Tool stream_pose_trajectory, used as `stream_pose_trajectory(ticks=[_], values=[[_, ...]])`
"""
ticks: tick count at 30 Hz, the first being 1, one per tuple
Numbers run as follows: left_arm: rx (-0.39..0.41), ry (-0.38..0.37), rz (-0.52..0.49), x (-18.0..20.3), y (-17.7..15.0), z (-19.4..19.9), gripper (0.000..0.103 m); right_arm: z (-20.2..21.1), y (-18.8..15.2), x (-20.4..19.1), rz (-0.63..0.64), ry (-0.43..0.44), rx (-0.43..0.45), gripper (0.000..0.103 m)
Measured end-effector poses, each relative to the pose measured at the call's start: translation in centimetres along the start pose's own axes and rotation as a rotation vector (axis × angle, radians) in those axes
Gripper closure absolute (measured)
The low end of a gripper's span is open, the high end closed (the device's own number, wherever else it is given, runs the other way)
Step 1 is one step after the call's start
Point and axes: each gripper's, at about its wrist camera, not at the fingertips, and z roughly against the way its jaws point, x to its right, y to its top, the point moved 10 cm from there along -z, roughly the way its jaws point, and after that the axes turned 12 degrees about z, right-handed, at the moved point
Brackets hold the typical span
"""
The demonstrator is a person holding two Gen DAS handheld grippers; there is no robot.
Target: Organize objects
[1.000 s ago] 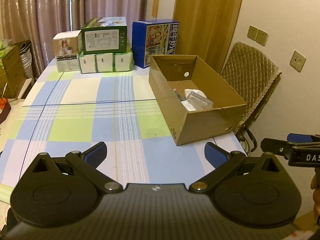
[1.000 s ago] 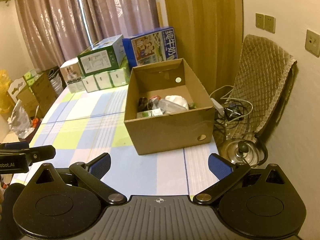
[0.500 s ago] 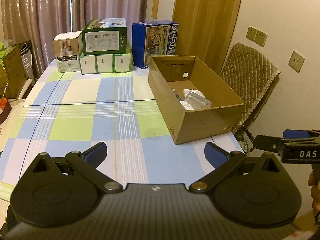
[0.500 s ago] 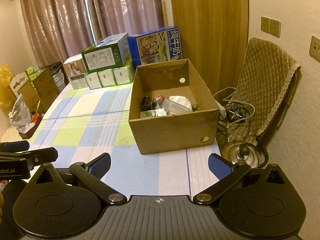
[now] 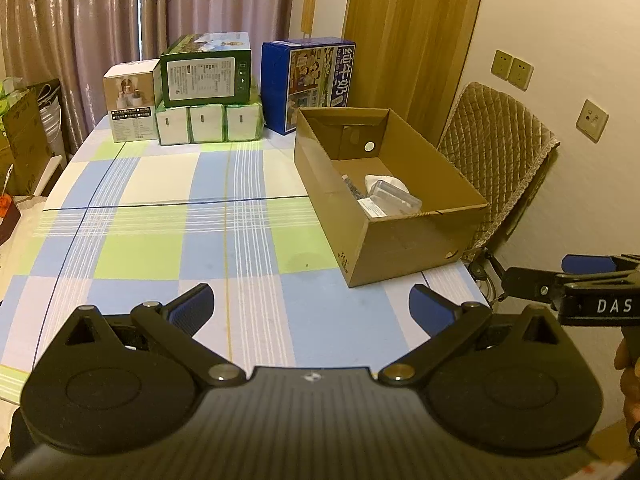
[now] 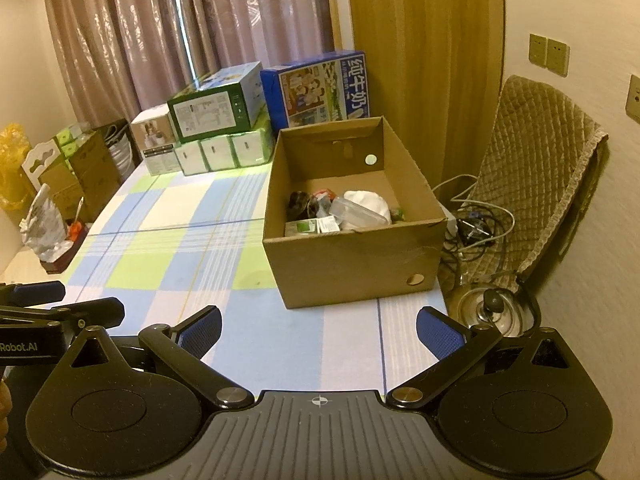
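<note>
- My left tongs [image 5: 310, 306] are spread wide with nothing between the blue pads, hanging over the near edge of the table [image 5: 160, 216].
- Same deal with my right tongs [image 6: 318, 328]: wide open, empty, over the near edge too. Each pair shows up at the edge of the other's camera, so they're side by side.
- Ahead of both, a bit right of the left tongs, sits the open cardboard box [image 6: 352, 256] on the checked cloth, by the table's right edge.
- Inside it I can see a clear plastic container [image 6: 358, 212] lying on something white, plus a dark lump and a small green packet [image 6: 306, 226] against the near wall.
- Way past that, at the far edge: a blue carton [image 5: 308, 84], a green carton [image 5: 206, 74] stacked on white packs, and a small white box [image 5: 130, 106].
- Off to the right, a quilted chair [image 6: 536, 168] and a metal kettle [image 6: 494, 308] on the floor.
</note>
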Motion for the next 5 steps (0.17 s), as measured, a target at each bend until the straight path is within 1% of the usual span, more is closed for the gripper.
stream_pose_trajectory(ticks=[5], values=[[0.019,0.002,0.022,-0.48,0.24,0.09,0.001,-0.25,-0.09,-0.18,-0.001,0.001,-0.005,0.002]])
